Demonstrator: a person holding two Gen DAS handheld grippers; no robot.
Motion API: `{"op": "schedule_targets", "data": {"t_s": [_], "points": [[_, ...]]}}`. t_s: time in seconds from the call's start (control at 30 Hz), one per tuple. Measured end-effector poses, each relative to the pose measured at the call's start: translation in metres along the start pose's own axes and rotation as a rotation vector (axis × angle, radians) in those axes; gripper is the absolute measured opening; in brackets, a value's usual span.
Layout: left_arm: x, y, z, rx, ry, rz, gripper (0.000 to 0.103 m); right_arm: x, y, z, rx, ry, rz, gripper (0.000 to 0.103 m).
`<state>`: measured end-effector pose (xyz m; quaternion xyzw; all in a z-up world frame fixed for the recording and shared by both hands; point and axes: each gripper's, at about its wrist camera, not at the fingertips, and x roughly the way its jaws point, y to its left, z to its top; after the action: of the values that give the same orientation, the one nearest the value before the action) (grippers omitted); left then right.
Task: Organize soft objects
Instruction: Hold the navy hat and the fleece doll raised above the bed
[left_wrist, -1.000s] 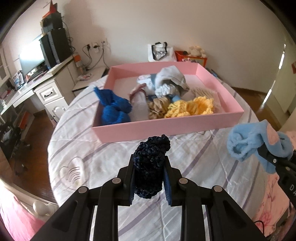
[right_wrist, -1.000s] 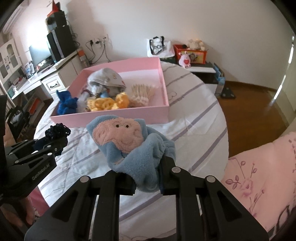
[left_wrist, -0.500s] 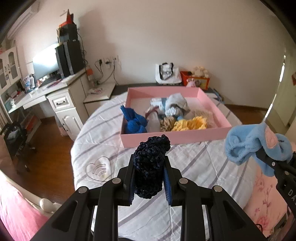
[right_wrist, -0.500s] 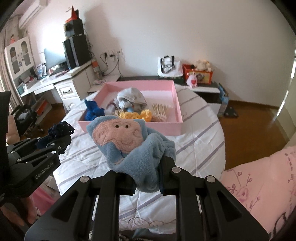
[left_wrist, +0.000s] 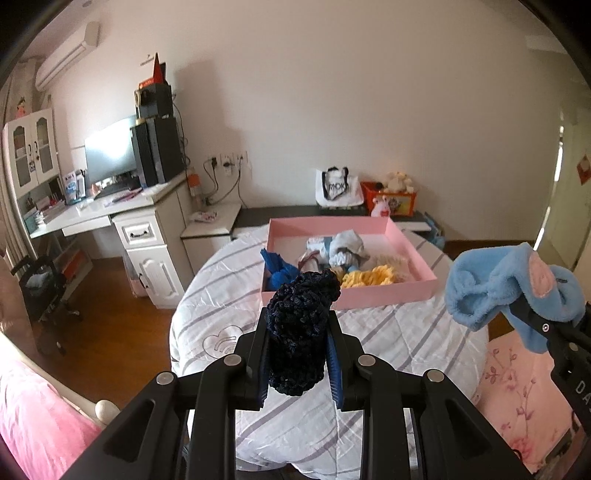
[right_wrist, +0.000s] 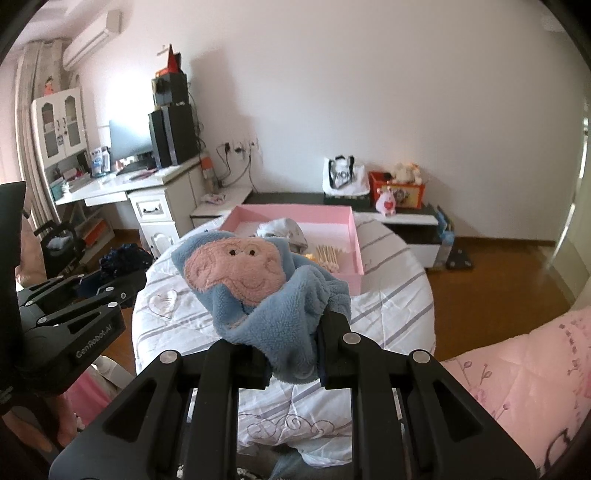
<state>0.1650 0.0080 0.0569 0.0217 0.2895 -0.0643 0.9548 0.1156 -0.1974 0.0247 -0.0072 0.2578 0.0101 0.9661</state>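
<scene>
The bed (left_wrist: 388, 332), under a white quilt with grey stripes, takes up the middle of both views. On its far part lies the pink tray (left_wrist: 354, 299). Several soft things already lie in the tray: a blue knit (left_wrist: 277, 271), a yellow knit (left_wrist: 367, 277), a grey-white bundle (left_wrist: 345, 245) and a cream fringed piece (right_wrist: 328, 254). So the sorting looks well along, judging by how full the tray is.

Two things are left, both in the air, near the foot of the bed and well short of the tray. The left hand-held gripper (left_wrist: 297, 354) is clamped on a dark navy knit (left_wrist: 299, 332), which sticks up between its fingers. The right hand-held gripper (right_wrist: 293, 354) is clamped on a light blue fleece (right_wrist: 266, 291) with a pink cartoon face; the cloth spills over the top and hides part of the tray from that camera.

I judge that both pieces must be carried forward over the near wall of the tray and let go in free spots; the back left corner looks bare.

Nothing stands on the quilt between the grippers and the tray. A white desk (left_wrist: 110, 218) with a monitor (left_wrist: 110, 151) stands to the left, a low shelf (right_wrist: 402, 218) with a bag (right_wrist: 345, 177) beyond the bed.
</scene>
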Motion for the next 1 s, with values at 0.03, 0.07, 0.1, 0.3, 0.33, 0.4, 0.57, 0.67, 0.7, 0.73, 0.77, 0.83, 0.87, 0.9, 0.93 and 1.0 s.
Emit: {"op": "schedule_targets", "data": {"t_s": [0.03,0.07,0.1,0.3,0.33,0.4,0.57,0.67,0.7,0.73,0.77,0.83,0.87,0.9,0.93,1.0], "points": [[-0.007,-0.001,-0.002,0.001,-0.008,0.0,0.023,-0.004,0.001,-0.001,-0.001,-0.009,0.002,0.016],[-0.011,-0.003,-0.003,0.002,-0.014,-0.001,0.023,-0.008,0.002,-0.002,-0.002,-0.014,0.004,0.016],[-0.017,-0.004,-0.005,0.003,-0.022,-0.001,0.023,-0.011,0.004,-0.003,-0.002,-0.02,0.005,0.016],[-0.057,-0.007,-0.015,0.006,-0.076,0.004,0.024,-0.033,0.005,-0.005,-0.003,-0.065,0.0,0.016],[-0.063,-0.008,-0.017,0.006,-0.084,0.005,0.024,-0.037,0.005,-0.006,-0.002,-0.073,-0.003,0.016],[-0.071,-0.009,-0.021,0.008,-0.097,0.007,0.024,-0.044,0.005,-0.006,-0.004,-0.088,-0.005,0.016],[-0.091,-0.012,-0.03,0.016,-0.134,0.0,0.024,-0.057,0.007,-0.008,-0.012,-0.123,-0.009,0.017],[-0.102,-0.012,-0.036,0.018,-0.151,-0.003,0.024,-0.064,0.007,-0.008,-0.01,-0.14,-0.011,0.017],[-0.106,-0.011,-0.038,0.019,-0.157,-0.003,0.024,-0.066,0.007,-0.008,-0.01,-0.143,-0.01,0.017],[-0.108,-0.011,-0.04,0.018,-0.161,-0.002,0.024,-0.067,0.007,-0.007,-0.011,-0.145,-0.01,0.017],[-0.111,-0.01,-0.043,0.016,-0.164,-0.001,0.025,-0.069,0.008,-0.009,-0.012,-0.149,-0.01,0.017],[-0.116,-0.009,-0.048,0.013,-0.171,0.002,0.025,-0.072,0.008,-0.008,-0.014,-0.157,-0.01,0.017],[-0.117,-0.008,-0.05,0.012,-0.173,0.005,0.025,-0.074,0.01,-0.01,-0.015,-0.16,-0.011,0.017],[-0.114,-0.006,-0.051,0.011,-0.173,0.006,0.025,-0.075,0.009,-0.011,-0.016,-0.162,-0.012,0.017],[-0.116,-0.005,-0.053,0.011,-0.176,0.005,0.025,-0.075,0.009,-0.011,-0.015,-0.163,-0.012,0.017],[-0.113,-0.006,-0.054,0.011,-0.177,0.005,0.025,-0.076,0.009,-0.012,-0.017,-0.165,-0.014,0.017]]}}
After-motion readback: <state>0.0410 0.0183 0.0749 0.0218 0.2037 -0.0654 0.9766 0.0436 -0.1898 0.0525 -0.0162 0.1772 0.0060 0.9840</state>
